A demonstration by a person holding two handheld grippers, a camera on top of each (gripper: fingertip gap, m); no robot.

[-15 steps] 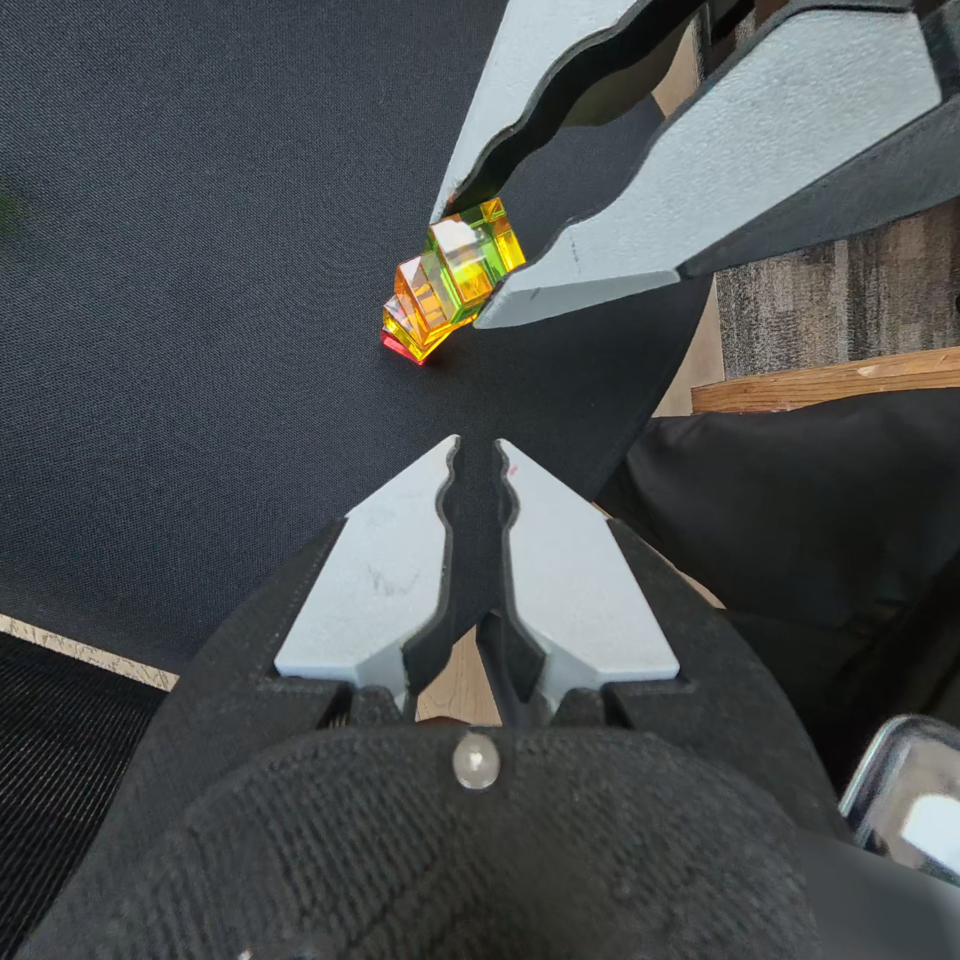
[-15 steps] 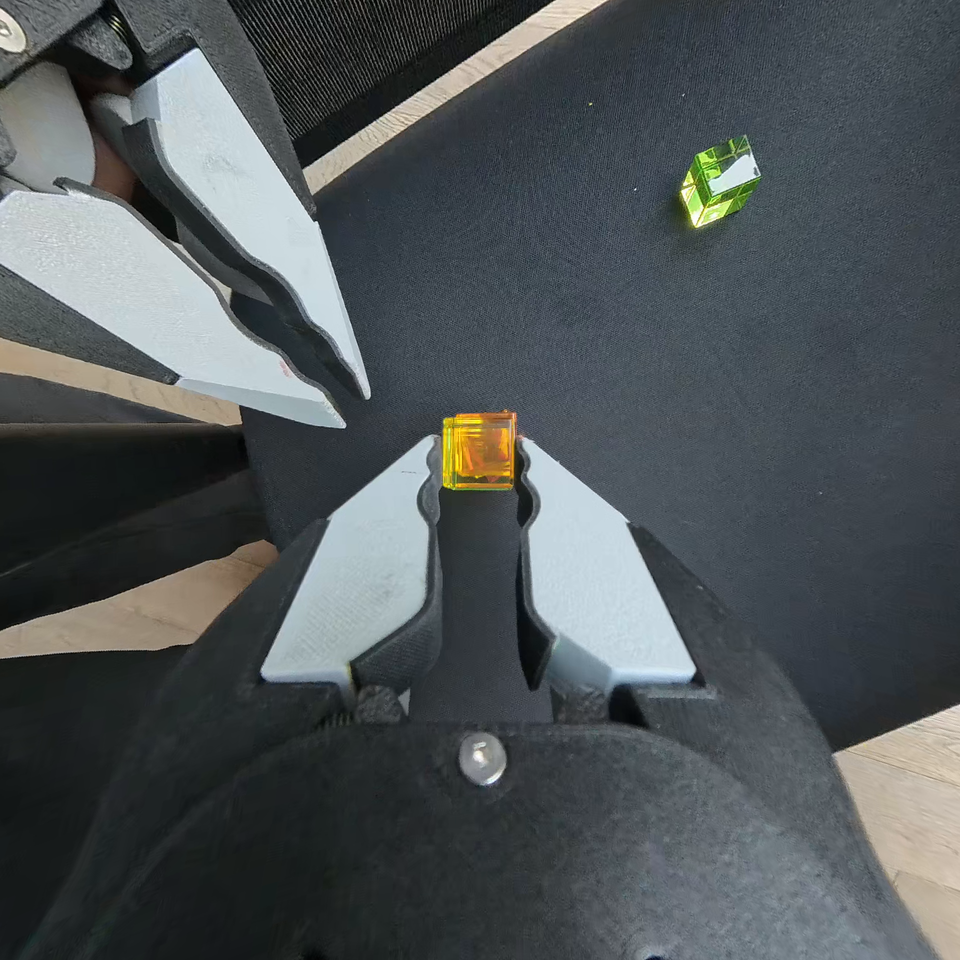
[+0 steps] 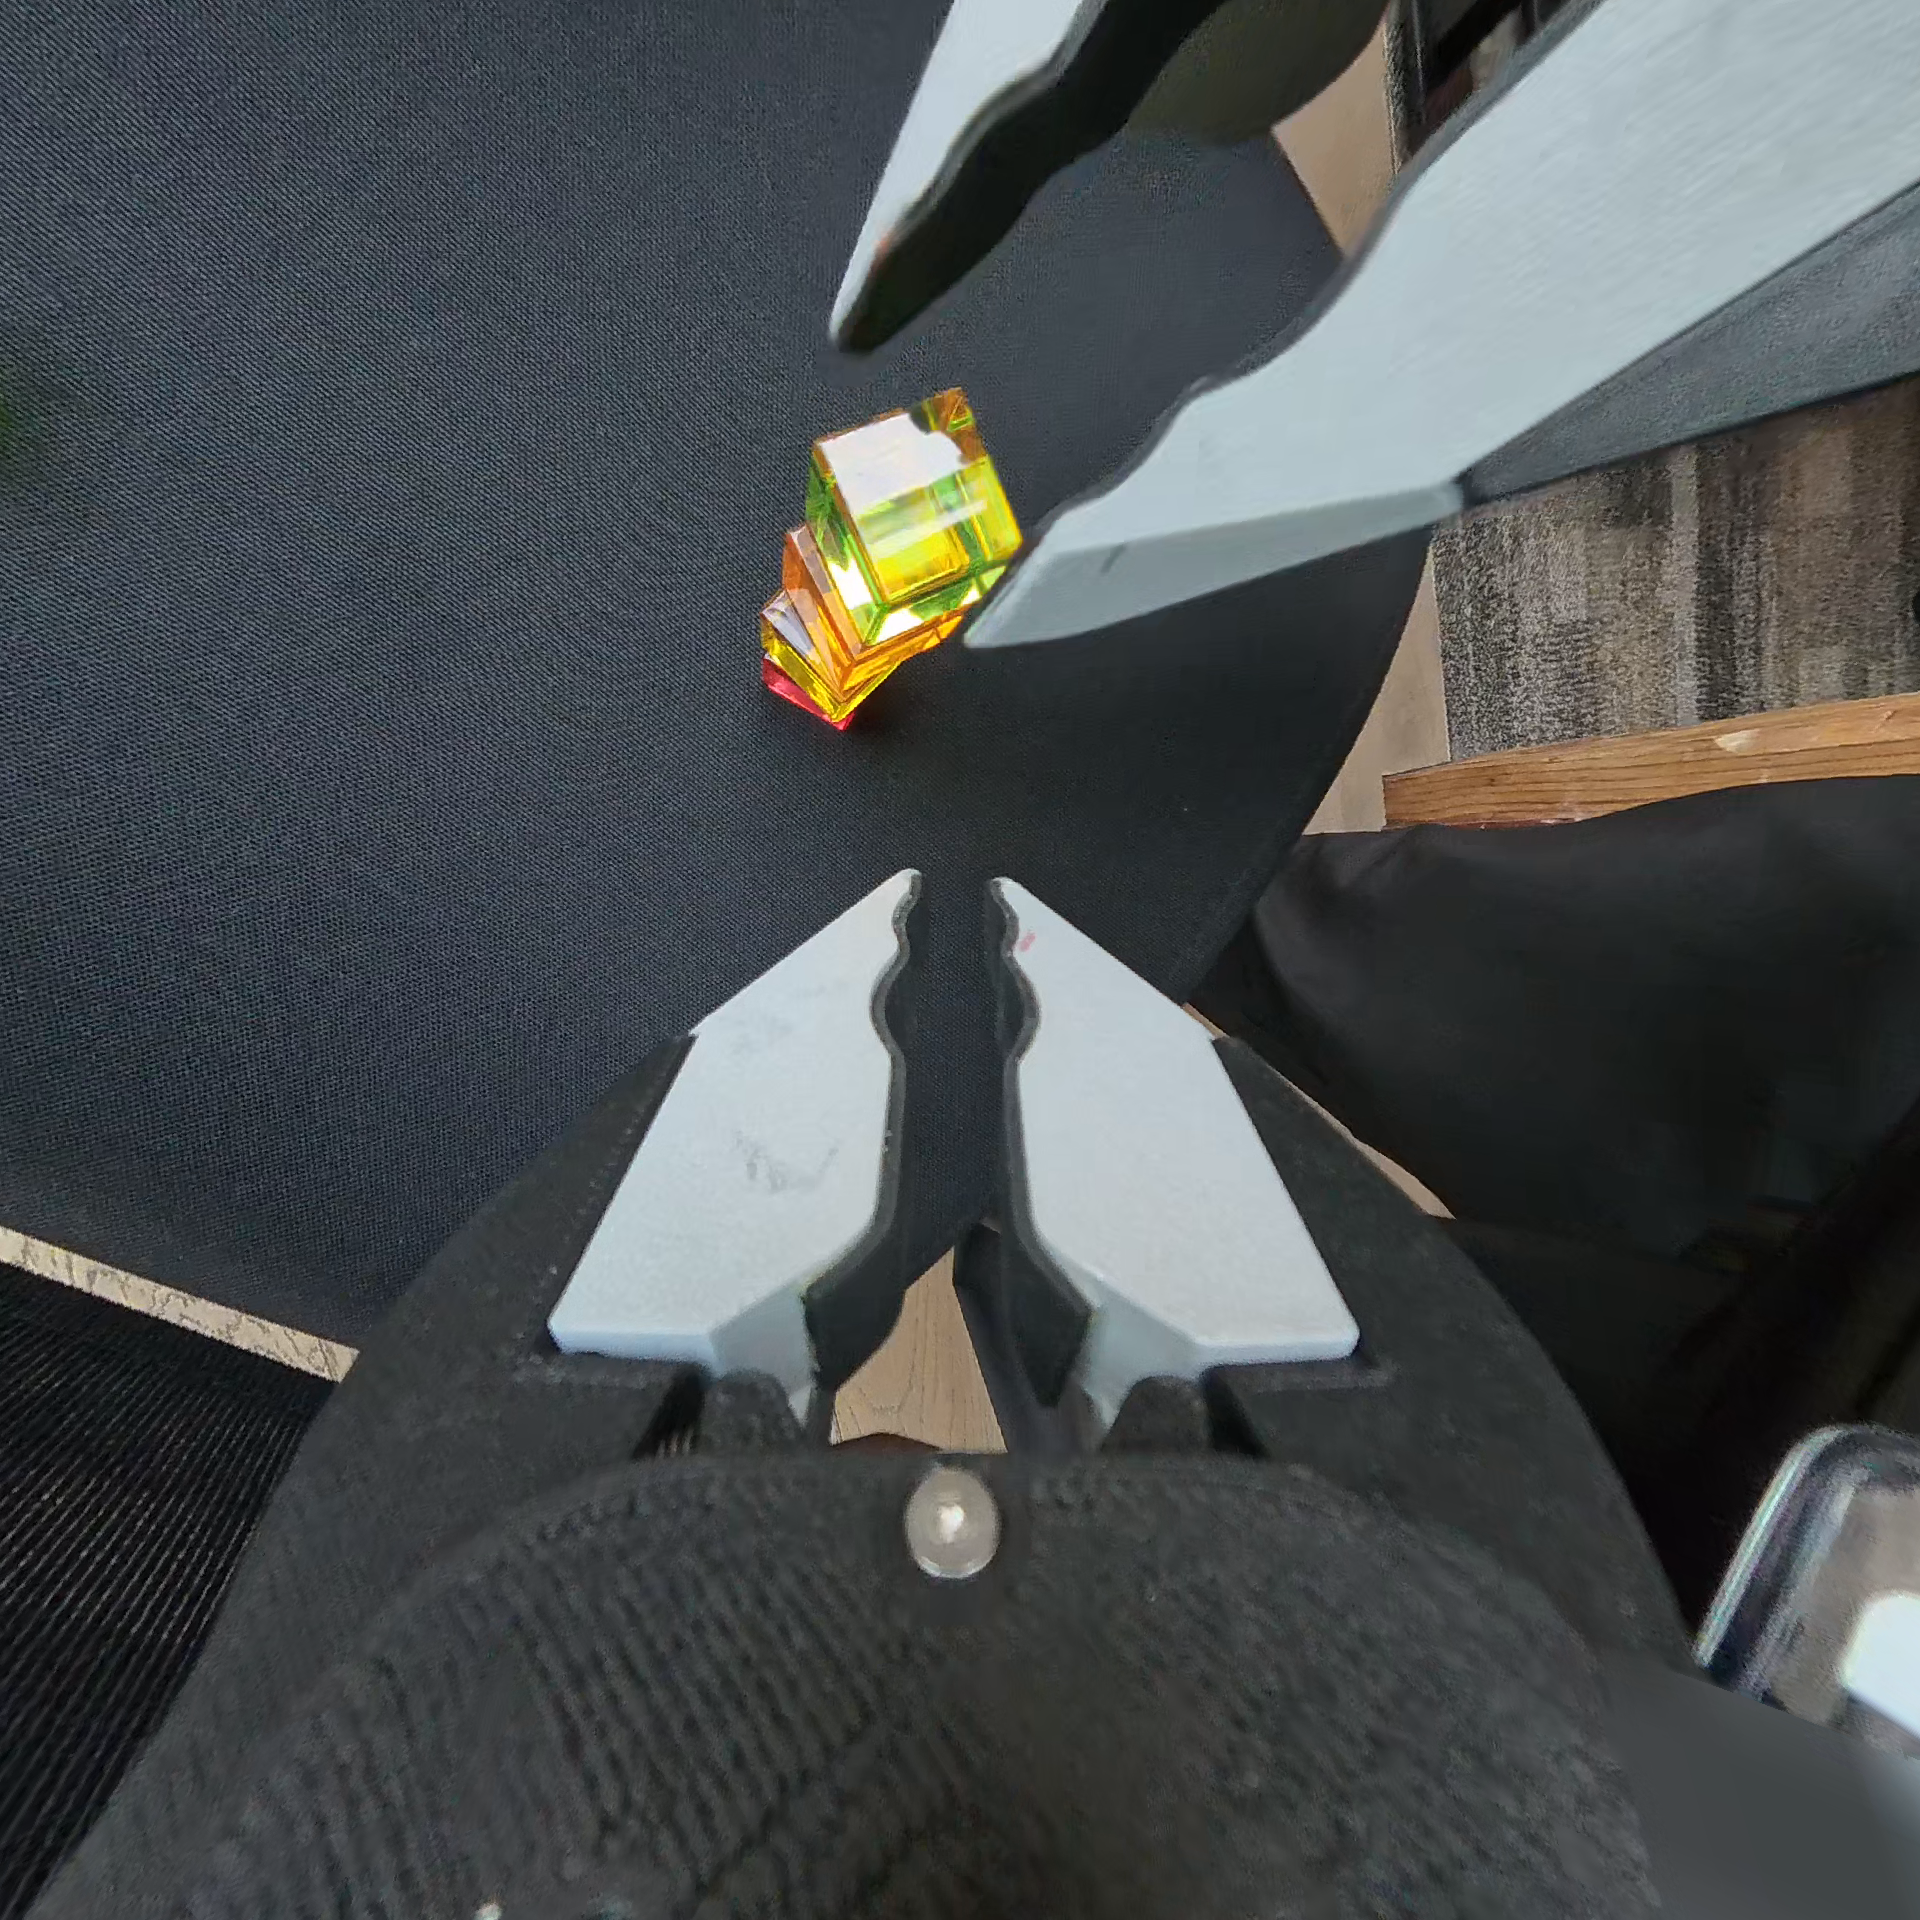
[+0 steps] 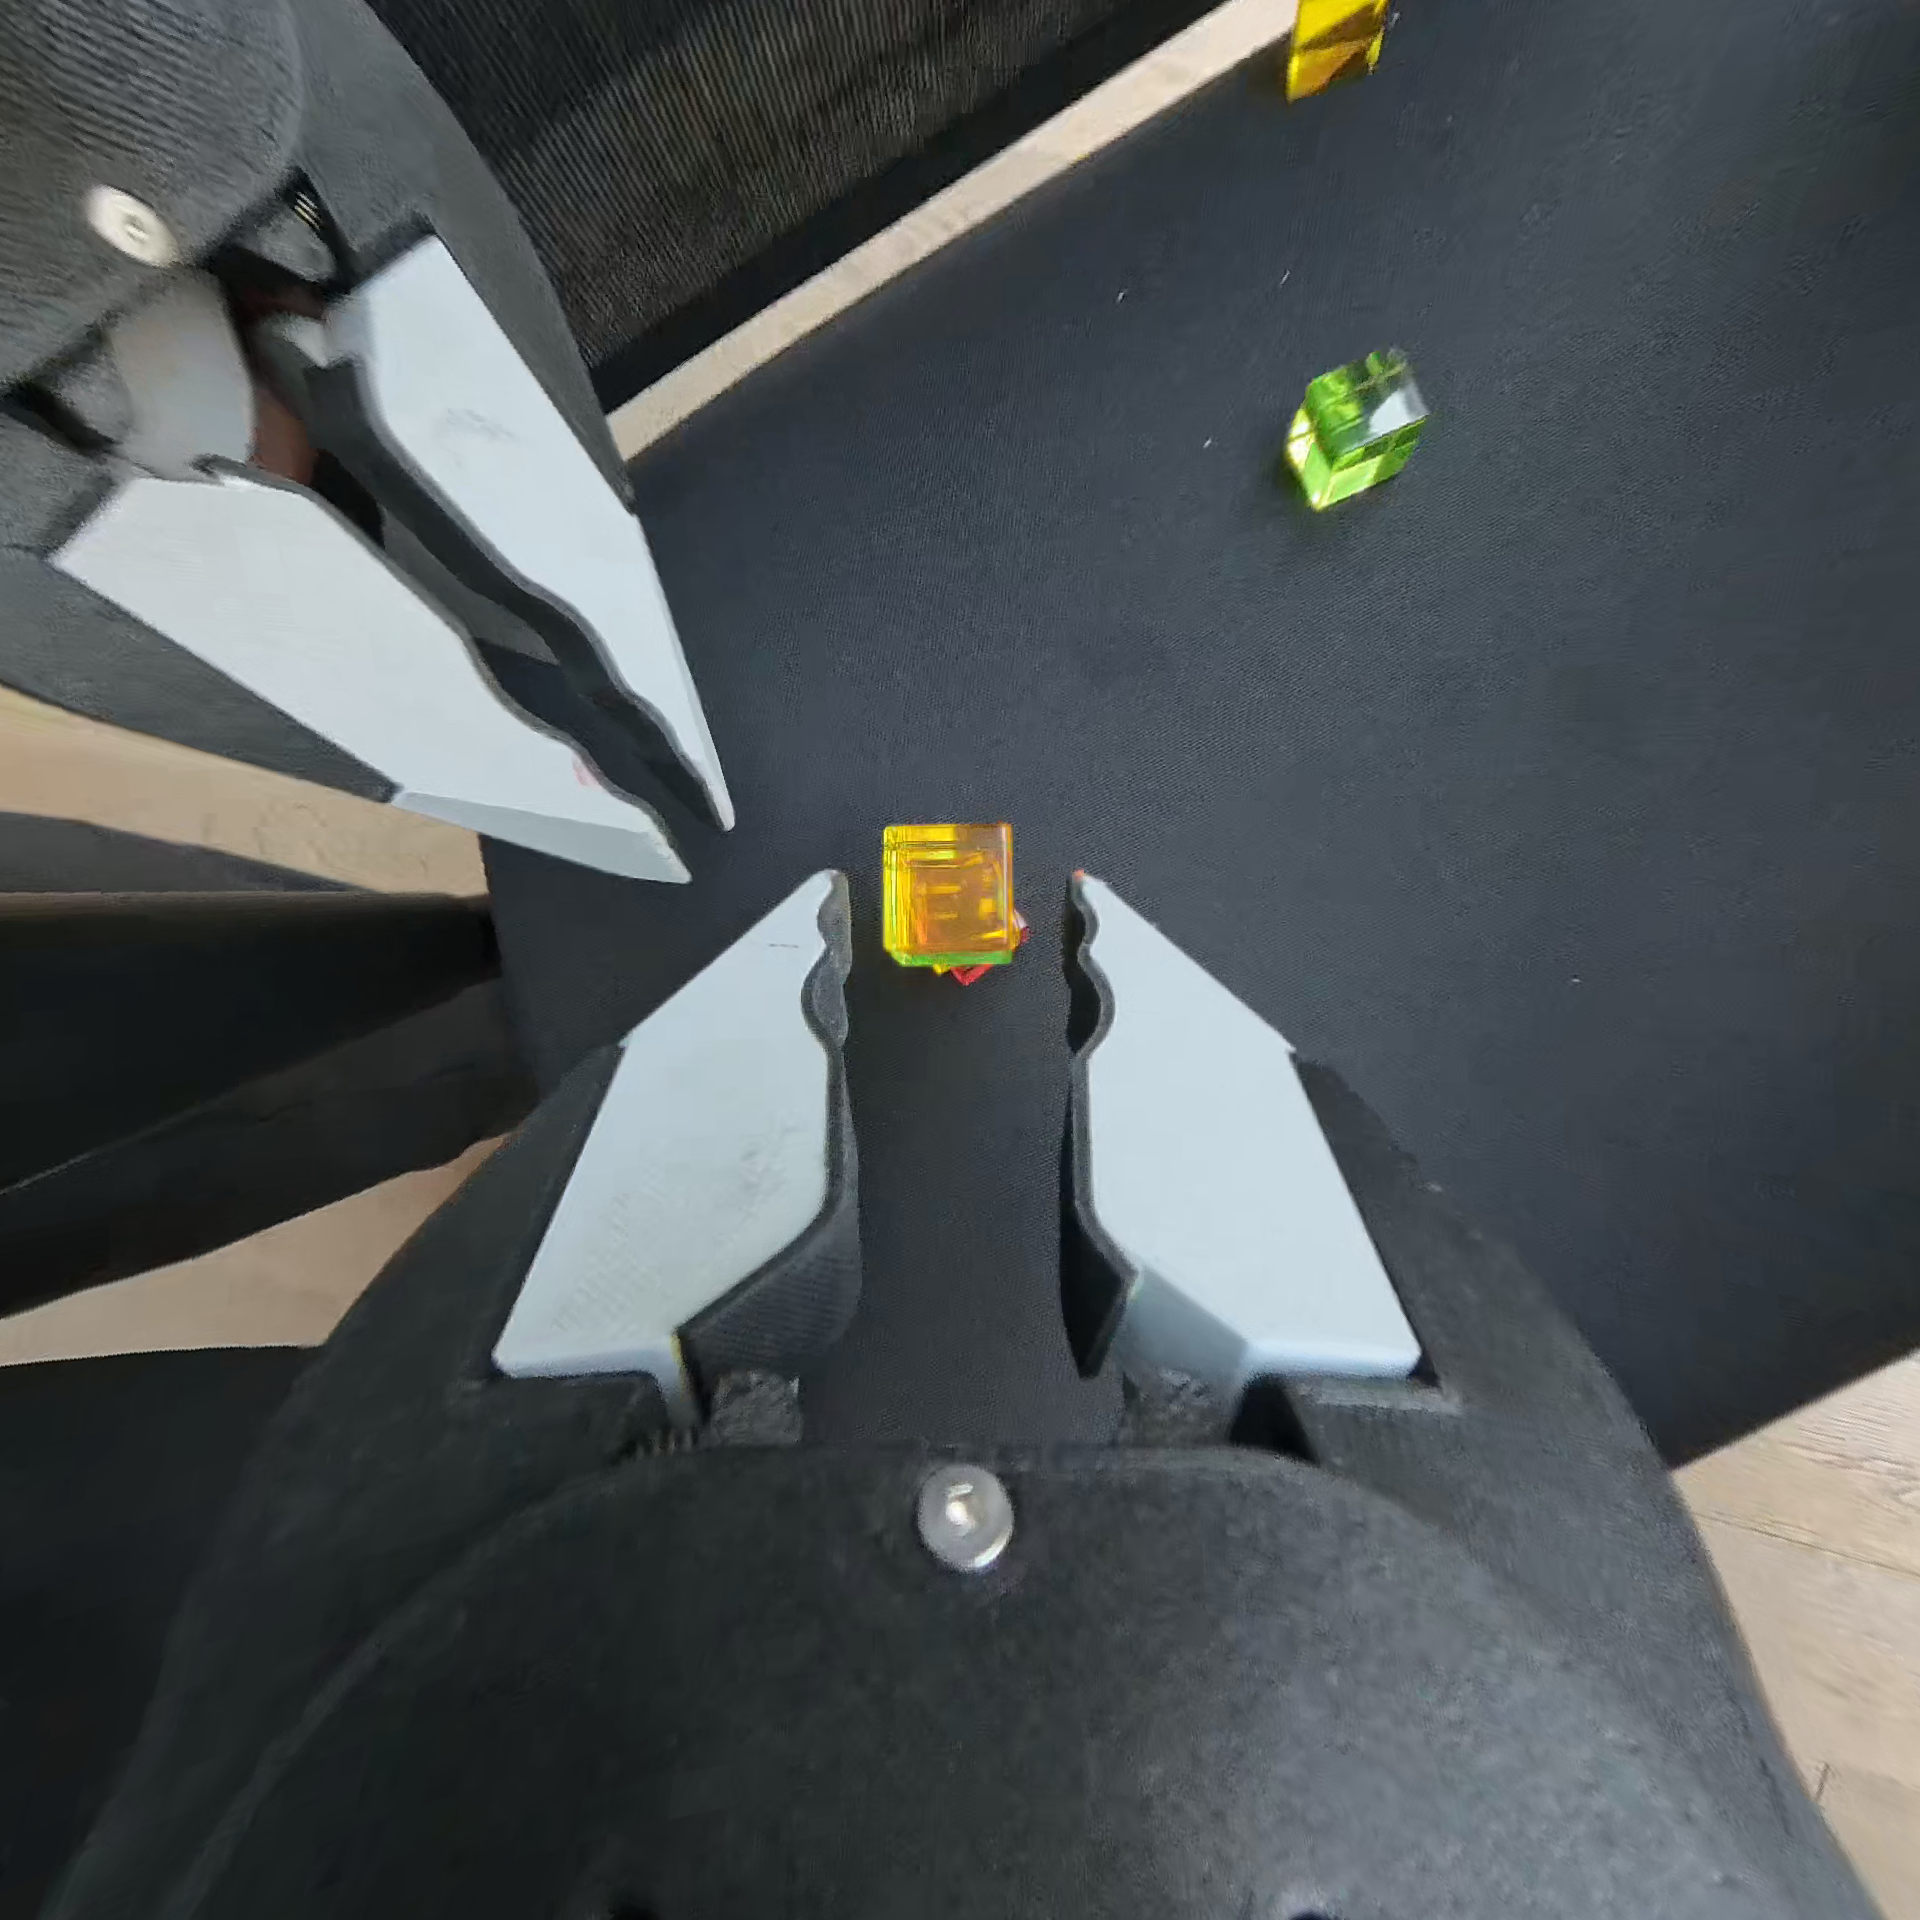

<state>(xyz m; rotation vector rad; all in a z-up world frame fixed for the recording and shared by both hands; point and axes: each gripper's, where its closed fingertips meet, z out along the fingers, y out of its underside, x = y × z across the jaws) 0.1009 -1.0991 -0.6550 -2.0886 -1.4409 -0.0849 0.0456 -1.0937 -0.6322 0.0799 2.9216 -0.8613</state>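
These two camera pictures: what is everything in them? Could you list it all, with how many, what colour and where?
Stack of clear plastic cubes: one stack, green on top, then orange, yellow, red at the bottom; on the mat between the right gripper's open fingers, untouched.
Loose clear green plastic cube: one, on the mat beyond the stack.
Yellow clear block: one, at the mat's far edge.
Black fabric mat: one, over the wooden table.
Left gripper: black with grey fingers, nearly closed, empty, short of the stack.
Right gripper: same colours, open.
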